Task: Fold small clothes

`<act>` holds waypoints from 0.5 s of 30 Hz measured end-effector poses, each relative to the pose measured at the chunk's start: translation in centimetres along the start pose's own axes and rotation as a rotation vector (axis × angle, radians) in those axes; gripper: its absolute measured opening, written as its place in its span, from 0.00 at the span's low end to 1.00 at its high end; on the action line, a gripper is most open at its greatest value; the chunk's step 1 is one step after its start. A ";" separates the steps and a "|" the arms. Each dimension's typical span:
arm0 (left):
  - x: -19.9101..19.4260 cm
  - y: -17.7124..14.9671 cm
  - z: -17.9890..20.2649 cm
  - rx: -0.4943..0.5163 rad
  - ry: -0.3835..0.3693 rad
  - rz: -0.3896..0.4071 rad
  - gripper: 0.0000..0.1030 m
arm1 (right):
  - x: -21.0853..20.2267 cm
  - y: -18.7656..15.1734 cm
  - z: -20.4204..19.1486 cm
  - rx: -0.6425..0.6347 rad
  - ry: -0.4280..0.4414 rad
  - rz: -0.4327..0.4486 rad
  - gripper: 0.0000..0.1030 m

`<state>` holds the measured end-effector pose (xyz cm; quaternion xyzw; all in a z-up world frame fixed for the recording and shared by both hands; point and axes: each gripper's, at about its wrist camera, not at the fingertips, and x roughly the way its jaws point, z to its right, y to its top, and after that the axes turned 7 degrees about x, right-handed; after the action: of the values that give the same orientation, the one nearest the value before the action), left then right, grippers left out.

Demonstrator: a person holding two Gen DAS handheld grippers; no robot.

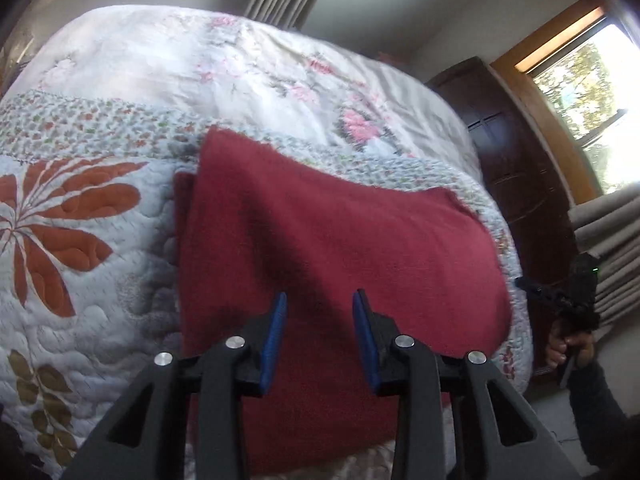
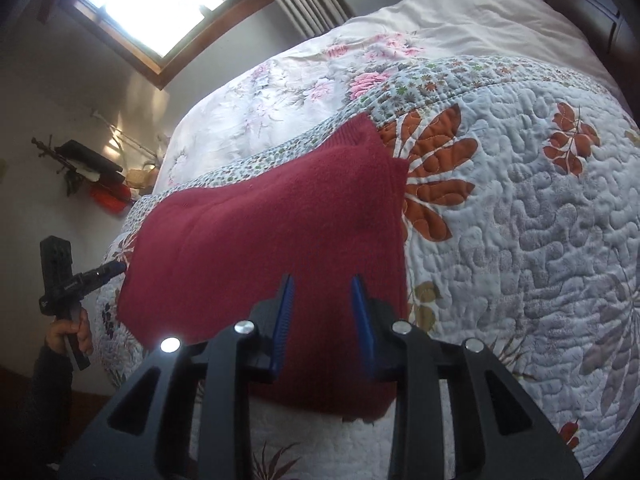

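A dark red fleecy garment lies folded in a rough rectangle on the quilted bedspread, near the bed's corner. My left gripper hovers just over the garment's near part, blue pads apart and nothing between them. My right gripper hangs likewise above the near half of the cloth, open and empty. Each wrist view also catches the other gripper off the bed's side, held in a hand.
A pink-flowered sheet covers the far part of the bed. A dark wooden cabinet, a window and beige curtains stand beyond the bed's edge. A wall shelf holds small items.
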<state>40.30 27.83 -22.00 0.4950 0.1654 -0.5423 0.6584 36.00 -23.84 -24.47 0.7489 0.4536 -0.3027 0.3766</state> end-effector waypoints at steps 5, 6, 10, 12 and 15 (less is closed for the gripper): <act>1.9 -4.0 -1.5 -0.082 0.100 -0.069 0.48 | 3.4 -4.0 2.0 0.047 -0.020 -0.086 0.27; 2.4 -4.8 -2.5 -0.103 0.122 -0.080 0.44 | 4.2 -4.4 2.5 0.051 -0.041 -0.097 0.27; 0.1 -6.0 -4.4 -0.220 0.061 -0.020 0.45 | 2.8 -5.3 1.8 0.011 -0.111 -0.049 0.27; -1.8 -6.2 -5.3 -0.259 0.043 0.011 0.62 | 0.8 -6.3 -0.3 -0.073 -0.178 0.000 0.30; -3.5 -6.4 -8.0 -0.368 -0.002 -0.010 0.89 | -1.1 -9.7 -6.3 -0.301 -0.296 0.053 0.34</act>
<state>35.96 36.87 -26.05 0.3651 0.2636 -0.5065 0.7353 27.50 -16.08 -23.00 0.6430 0.4136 -0.3283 0.5547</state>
